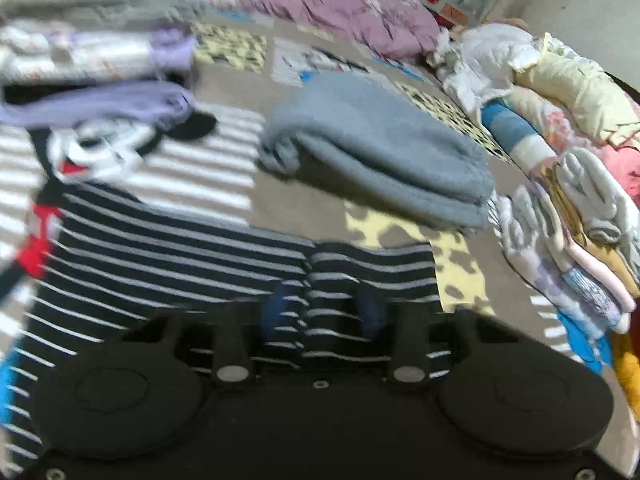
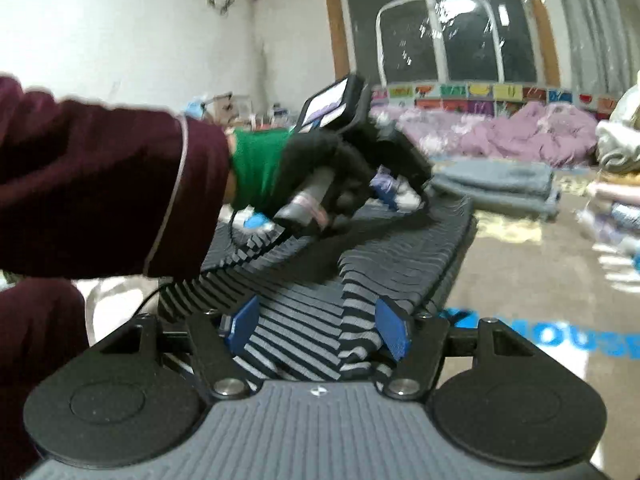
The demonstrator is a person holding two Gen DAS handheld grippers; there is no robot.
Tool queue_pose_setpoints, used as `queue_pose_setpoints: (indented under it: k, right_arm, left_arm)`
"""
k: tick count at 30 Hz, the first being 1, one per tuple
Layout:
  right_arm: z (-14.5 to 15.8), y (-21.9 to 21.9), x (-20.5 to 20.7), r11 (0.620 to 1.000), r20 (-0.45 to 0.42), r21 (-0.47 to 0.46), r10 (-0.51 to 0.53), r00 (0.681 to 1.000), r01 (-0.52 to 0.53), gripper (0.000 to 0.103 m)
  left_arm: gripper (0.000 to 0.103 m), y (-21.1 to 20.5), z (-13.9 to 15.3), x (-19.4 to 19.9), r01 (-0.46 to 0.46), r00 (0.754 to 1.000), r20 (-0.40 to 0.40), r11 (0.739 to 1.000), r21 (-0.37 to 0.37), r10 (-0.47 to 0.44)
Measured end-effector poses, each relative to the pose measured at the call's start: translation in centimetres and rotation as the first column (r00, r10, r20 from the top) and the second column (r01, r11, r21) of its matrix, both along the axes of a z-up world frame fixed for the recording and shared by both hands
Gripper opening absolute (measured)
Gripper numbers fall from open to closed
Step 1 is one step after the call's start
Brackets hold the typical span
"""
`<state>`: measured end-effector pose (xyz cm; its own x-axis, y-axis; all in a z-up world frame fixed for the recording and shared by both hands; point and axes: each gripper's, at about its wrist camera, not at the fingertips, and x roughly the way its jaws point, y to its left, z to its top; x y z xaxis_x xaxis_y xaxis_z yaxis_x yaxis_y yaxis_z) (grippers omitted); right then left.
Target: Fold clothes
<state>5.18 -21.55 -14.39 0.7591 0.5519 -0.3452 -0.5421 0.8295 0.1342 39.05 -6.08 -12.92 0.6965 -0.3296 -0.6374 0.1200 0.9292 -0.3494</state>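
A black garment with thin white stripes (image 1: 160, 248) lies spread over the floor mat, blurred by motion. In the left wrist view a bunched fold of it sits between the blue pads of my left gripper (image 1: 324, 308), which is shut on it. The right wrist view shows the same garment (image 2: 400, 248) raised off the floor. It runs from my left gripper (image 2: 400, 196), held by a black-gloved hand (image 2: 320, 168), back to my right gripper (image 2: 319, 328). The right pads (image 2: 394, 332) stand apart, and the striped cloth lies loosely across the gap between them.
A folded grey blanket (image 1: 380, 148) lies just beyond the garment. Stacks of folded clothes stand at the left (image 1: 80, 40) and at the right (image 1: 560, 200). Purple bedding (image 1: 352, 16) lies at the back. A maroon sleeve (image 2: 100, 184) fills the left of the right wrist view.
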Motion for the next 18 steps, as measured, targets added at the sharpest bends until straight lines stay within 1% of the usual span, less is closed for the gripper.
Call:
queue_pose_setpoints:
  k: [3, 4, 6, 7, 9, 10, 12, 14, 16, 18]
  right_arm:
    - [-0.7, 0.2, 0.7, 1.0, -0.053, 0.014, 0.012, 0.999, -0.011, 0.066]
    - [-0.9, 0.2, 0.9, 1.0, -0.068, 0.023, 0.014, 0.998, -0.012, 0.066]
    - [-1.2, 0.2, 1.3, 0.999, -0.098, 0.04, 0.018, 0.995, -0.014, 0.066]
    - [-1.4, 0.2, 1.5, 0.999, -0.113, 0.048, 0.02, 0.993, -0.015, 0.066]
    - [-1.5, 0.2, 1.6, 0.997, -0.129, 0.071, 0.026, 0.991, -0.017, 0.066]
    - [-1.4, 0.1, 1.8, 0.997, -0.13, 0.075, 0.025, 0.991, -0.016, 0.066]
    - [-1.5, 0.1, 1.8, 0.996, -0.134, 0.085, 0.024, 0.991, -0.012, 0.066]
    - [-1.5, -0.1, 1.9, 0.995, -0.137, 0.096, 0.021, 0.99, -0.008, 0.066]
    - [-1.5, -0.1, 1.9, 0.995, -0.139, 0.102, 0.021, 0.99, -0.006, 0.066]
    - [-1.6, -0.2, 1.9, 0.995, -0.138, 0.103, 0.022, 0.99, -0.007, 0.066]
  left_arm:
    - [0.004, 0.7, 0.5, -0.4, -0.022, 0.999, 0.04, 0.999, -0.038, 0.024]
    - [0.004, 0.7, 0.6, -0.5, -0.023, 0.998, 0.049, 0.999, -0.024, 0.024]
    - [0.004, 0.2, 0.7, -0.6, -0.013, 0.998, 0.059, 0.999, 0.05, 0.01]
    - [0.008, -0.1, 0.7, -0.6, -0.008, 0.998, 0.063, 0.996, 0.087, 0.003]
    - [0.031, -0.6, 0.8, -0.7, 0.0, 0.997, 0.071, 0.987, 0.161, -0.012]
    - [0.033, -0.8, 1.1, -1.0, 0.002, 0.995, 0.097, 0.984, 0.179, -0.019]
    - [0.034, -1.2, 2.1, -1.7, 0.024, 0.988, 0.144, 0.984, 0.174, -0.05]
    - [0.034, -2.8, 2.4, -1.8, 0.091, 0.983, 0.141, 0.976, 0.196, -0.119]
    - [0.029, -4.6, 2.2, -1.3, 0.141, 0.977, 0.124, 0.959, 0.245, -0.175]
    - [0.018, -6.1, 1.5, -0.3, 0.174, 0.972, 0.1, 0.942, 0.288, -0.211]
